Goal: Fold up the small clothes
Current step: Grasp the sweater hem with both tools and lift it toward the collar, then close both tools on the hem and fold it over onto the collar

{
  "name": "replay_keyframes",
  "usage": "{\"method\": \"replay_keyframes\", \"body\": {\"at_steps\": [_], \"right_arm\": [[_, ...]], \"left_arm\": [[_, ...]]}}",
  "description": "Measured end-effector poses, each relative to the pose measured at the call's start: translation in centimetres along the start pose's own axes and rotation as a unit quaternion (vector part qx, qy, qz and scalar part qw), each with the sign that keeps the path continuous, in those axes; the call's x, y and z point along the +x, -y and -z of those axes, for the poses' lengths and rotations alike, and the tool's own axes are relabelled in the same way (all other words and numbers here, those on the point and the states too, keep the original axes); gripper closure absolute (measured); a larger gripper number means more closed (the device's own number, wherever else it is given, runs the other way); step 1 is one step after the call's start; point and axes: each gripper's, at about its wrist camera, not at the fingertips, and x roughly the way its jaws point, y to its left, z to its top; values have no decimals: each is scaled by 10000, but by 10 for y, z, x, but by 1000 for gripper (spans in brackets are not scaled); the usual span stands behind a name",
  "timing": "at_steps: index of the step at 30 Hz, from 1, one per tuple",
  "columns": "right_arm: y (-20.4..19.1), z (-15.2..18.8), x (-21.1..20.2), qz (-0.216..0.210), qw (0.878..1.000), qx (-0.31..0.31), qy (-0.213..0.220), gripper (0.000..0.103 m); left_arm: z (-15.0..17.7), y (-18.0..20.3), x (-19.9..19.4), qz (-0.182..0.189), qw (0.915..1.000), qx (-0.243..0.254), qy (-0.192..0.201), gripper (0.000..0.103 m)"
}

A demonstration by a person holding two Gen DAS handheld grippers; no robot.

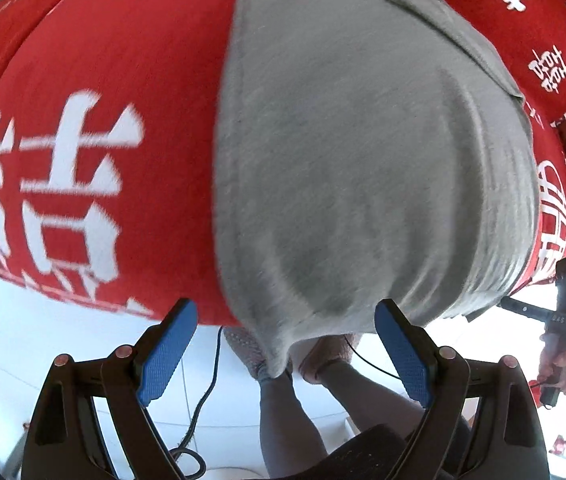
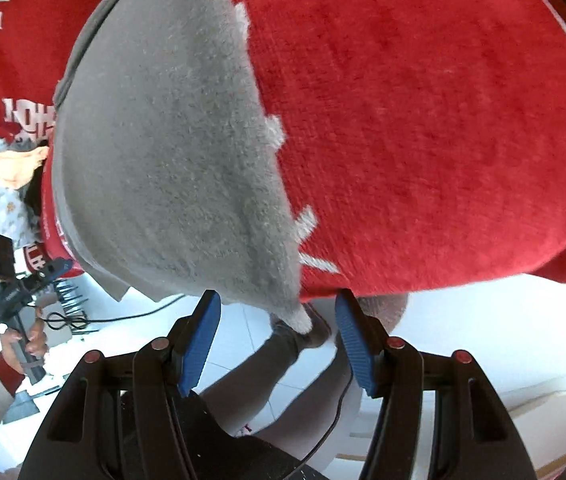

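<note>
While the grey garment lies spread on the red cloth, its near corners drooping over the edge, I judge no fold made yet, since my left gripper and right gripper both hover apart, gripping nothing.

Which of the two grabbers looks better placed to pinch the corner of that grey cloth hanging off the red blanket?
Probably the right gripper: a corner of the grey garment hangs between its open pads. The left gripper also straddles a corner, more loosely.
</note>
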Motion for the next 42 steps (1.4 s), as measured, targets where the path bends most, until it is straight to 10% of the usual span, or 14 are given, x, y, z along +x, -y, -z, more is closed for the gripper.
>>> {"method": "replay_keyframes", "body": {"at_steps": [26, 30, 31, 35, 40, 42], "right_arm": [[-20, -4, 17, -1108, 9937, -97, -102, 38], [-13, -6, 25, -976, 9941, 344, -335, 59], [-10, -6, 26, -926, 9938, 482, -386, 85], [-13, -4, 23, -880, 9941, 496, -404, 91], [-23, -4, 22, -882, 9941, 408, -481, 91], [-22, -6, 24, -858, 9942, 379, -528, 90]], "left_arm": [[2, 41, 28, 1493, 9881, 357, -115, 8], [6, 41, 27, 1191, 9921, 381, -130, 35], [6, 39, 27, 1119, 9929, 375, -151, 43], [7, 22, 29, 827, 9955, 317, -333, 90], [21, 7, 20, 558, 9982, 44, -208, 81], [25, 3, 22, 443, 9987, -12, -265, 37]]}}
